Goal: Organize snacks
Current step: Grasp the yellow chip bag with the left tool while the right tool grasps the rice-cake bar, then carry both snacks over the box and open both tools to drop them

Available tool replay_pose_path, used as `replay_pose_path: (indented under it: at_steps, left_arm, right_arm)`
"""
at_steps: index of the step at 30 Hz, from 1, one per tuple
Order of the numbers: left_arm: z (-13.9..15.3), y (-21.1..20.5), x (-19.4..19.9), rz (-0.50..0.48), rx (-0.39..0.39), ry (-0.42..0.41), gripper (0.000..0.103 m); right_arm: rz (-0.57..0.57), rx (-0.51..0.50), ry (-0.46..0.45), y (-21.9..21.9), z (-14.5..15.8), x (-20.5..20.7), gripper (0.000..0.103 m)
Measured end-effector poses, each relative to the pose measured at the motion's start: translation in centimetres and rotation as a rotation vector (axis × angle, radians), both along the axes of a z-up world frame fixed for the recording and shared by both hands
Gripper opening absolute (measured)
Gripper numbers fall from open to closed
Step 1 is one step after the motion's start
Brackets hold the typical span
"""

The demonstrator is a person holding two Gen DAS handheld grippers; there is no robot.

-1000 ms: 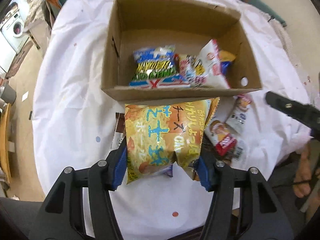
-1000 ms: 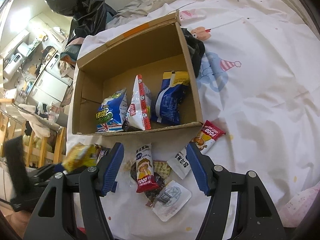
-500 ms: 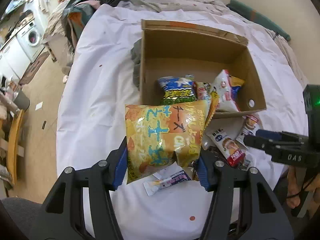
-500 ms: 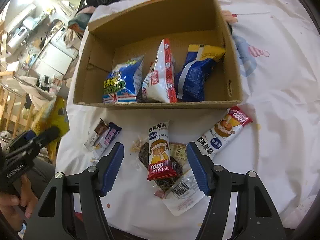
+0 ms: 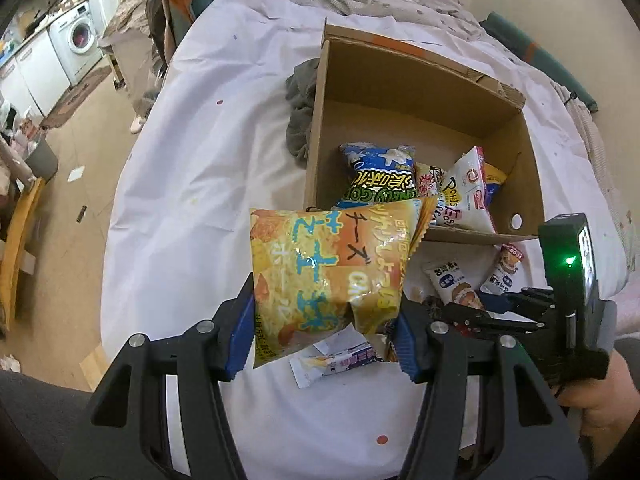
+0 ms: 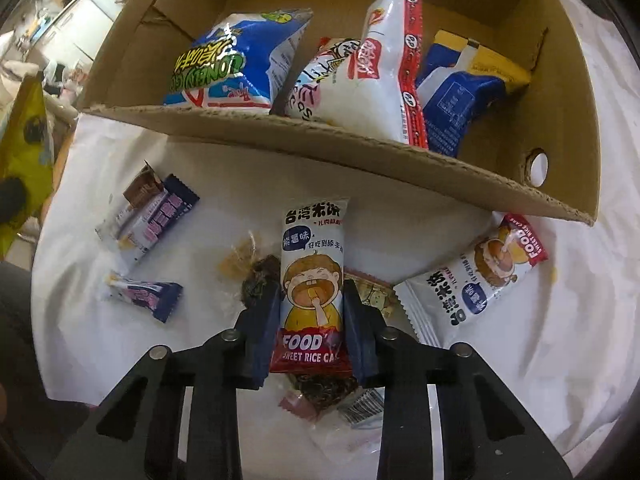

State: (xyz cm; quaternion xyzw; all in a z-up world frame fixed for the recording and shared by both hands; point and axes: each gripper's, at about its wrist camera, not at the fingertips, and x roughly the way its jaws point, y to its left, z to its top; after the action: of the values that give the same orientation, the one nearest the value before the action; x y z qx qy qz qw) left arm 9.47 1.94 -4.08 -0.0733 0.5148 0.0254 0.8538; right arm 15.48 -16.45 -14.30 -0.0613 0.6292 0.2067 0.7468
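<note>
A washing machine (image 5: 80, 38) stands by white cabinets (image 5: 30, 76) across the tan floor (image 5: 76, 184).

Your left hand-held gripper (image 5: 324, 332) had black angular arms with triangular cut-outs, round silver screws at the joints and blue ribbed pads (image 5: 240, 338) on the fingers. Your right hand-held gripper (image 6: 310, 326) was the same build, its pads (image 6: 262, 332) a darker blue. Seen from the left, its black body (image 5: 568, 280) carried a lit green lamp. Your hand (image 5: 600, 404) was bare.
</note>
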Motion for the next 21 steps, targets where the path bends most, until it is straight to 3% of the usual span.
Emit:
replay_pose_path:
  at_steps: [3,7,14,17,19,21]
  left_arm:
    - [0.2,0.1,-0.2,0.008,0.026,-0.012,0.055]
    - [1.1,0.7,-0.1,0.043,0.072,-0.026,0.055]
    - [4.5,1.4,2.2,0.187,0.136,-0.067,0.055]
    - [5.1,0.8,3.7,0.204,0.17,-0.08,0.055]
    - [5.0,0.0,4.7,0.2,0.187,-0.079,0.055]
    - [4.7,-0.5,5.6,0.192,0.182,-0.071,0.055]
  right_arm:
    - [0.01,0.047,-0.03,-0.4,1.6,-0.7,0.032]
    - [0.025,0.22,-0.031,-2.0,5.0,-2.8,0.032]
    - [0.0,0.458,-0.195,-5.3,11.7,-3.3,0.032]
    - [-0.034,0.455,-0.27,-6.0,13.5,-2.3,0.032]
    - [-0.047,0.393,-0.322,-5.8,14.5,-1.5,0.032]
    - [-0.044,0.39,-0.333,-5.8,15.4,-0.2,0.032]
